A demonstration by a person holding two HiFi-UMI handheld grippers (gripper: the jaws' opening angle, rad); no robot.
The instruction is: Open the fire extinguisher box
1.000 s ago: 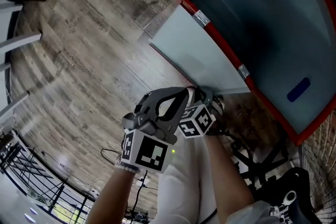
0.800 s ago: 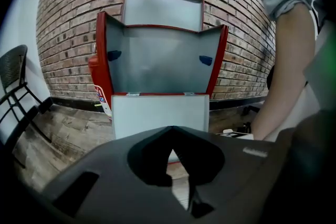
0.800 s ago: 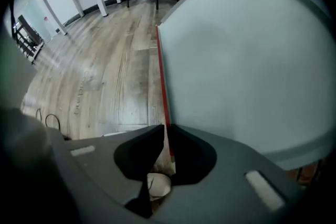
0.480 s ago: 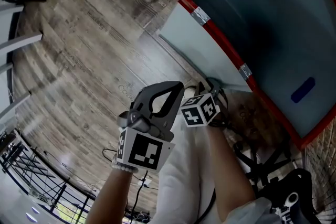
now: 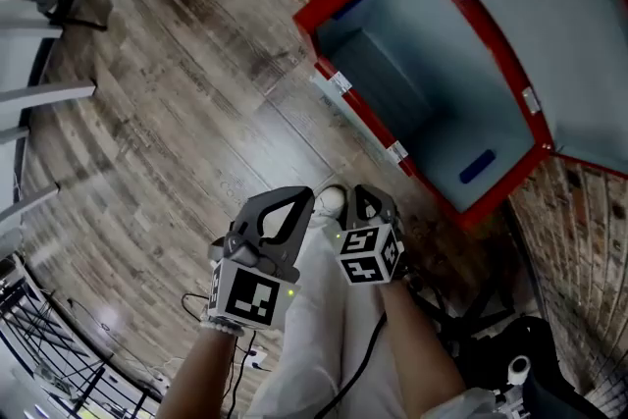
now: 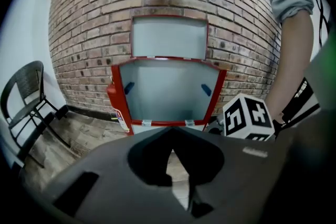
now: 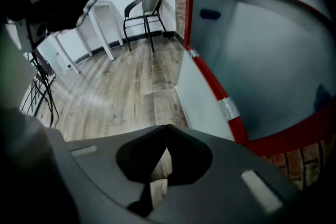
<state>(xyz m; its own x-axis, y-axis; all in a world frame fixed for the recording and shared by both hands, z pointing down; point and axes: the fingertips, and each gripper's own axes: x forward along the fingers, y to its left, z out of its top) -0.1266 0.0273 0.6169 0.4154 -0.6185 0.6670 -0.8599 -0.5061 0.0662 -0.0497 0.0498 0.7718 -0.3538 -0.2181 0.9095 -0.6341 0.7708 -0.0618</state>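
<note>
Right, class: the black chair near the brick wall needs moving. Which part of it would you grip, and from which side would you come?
Probably the curved top rail of the black chair's back, reached from above on the open wood floor side. That rail is the highest part, thin and exposed, so it suits a pinch. The seat looks too broad, and walls stand close behind and beside the chair.

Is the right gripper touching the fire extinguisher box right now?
Apart. The head view shows wooden floor between the shut right gripper and the red-framed fire extinguisher box.
</note>
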